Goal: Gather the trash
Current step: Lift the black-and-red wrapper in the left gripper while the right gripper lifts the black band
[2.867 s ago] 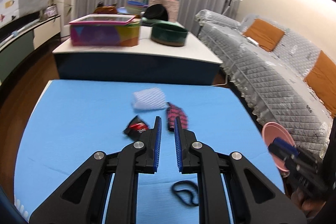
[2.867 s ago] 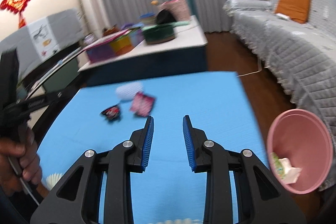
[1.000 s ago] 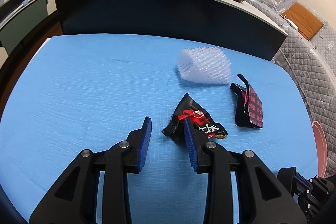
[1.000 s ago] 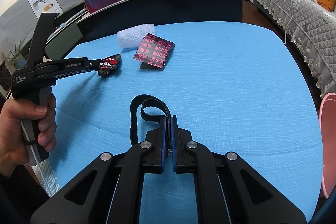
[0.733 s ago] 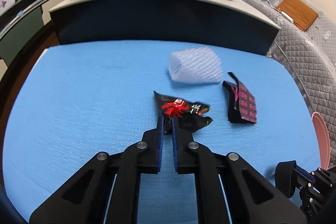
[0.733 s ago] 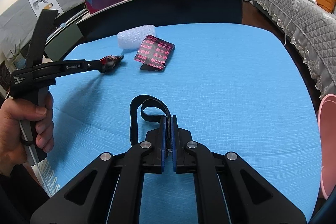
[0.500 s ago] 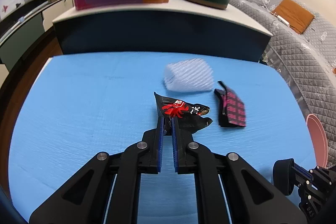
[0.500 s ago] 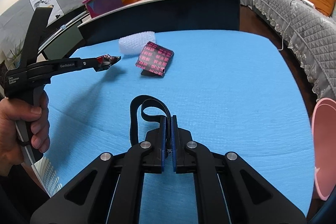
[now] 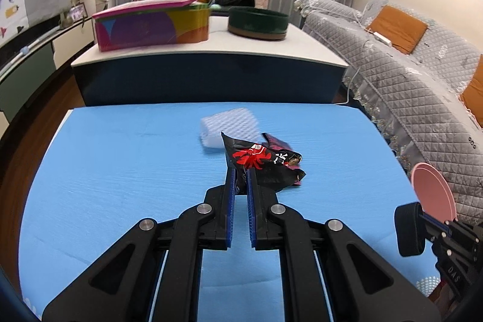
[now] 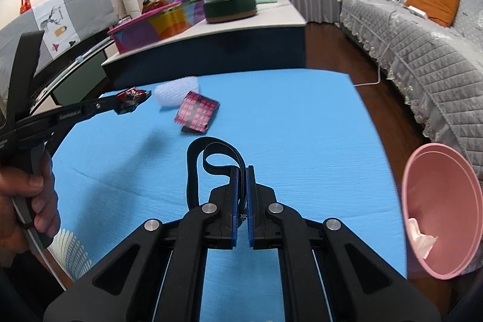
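1. My right gripper (image 10: pixel 241 171), bottom centre of the right wrist view, has its jaws pressed together on a black elastic band (image 10: pixel 208 159). The band's loop stands up and to the left of the fingertips, clear of the blue table (image 10: pixel 302 141).
2. My left gripper (image 9: pixel 240 175), bottom centre of the left wrist view, is clamped on a black snack wrapper with red print (image 9: pixel 262 163). Its jaws have just been closing, with the wrapper between them. The wrapper hangs off the table; the right wrist view shows it at centre left, held above the surface.
3. Pink bin (image 10: pixel 443 210), right edge of the right wrist view, just off the table's right side. It already holds a piece of white crumpled trash (image 10: pixel 421 239). I judge both held items are to go here next; neither is over the bin yet.
4. Still lying on the table, centre of the right wrist view: a black packet with pink print (image 10: pixel 197 110).
5. Farther back, just beside that packet: a white foam net sleeve (image 10: pixel 176 92), also uncollected.
6. Status, as I judge it: one item binned, two items in hand, two remaining.
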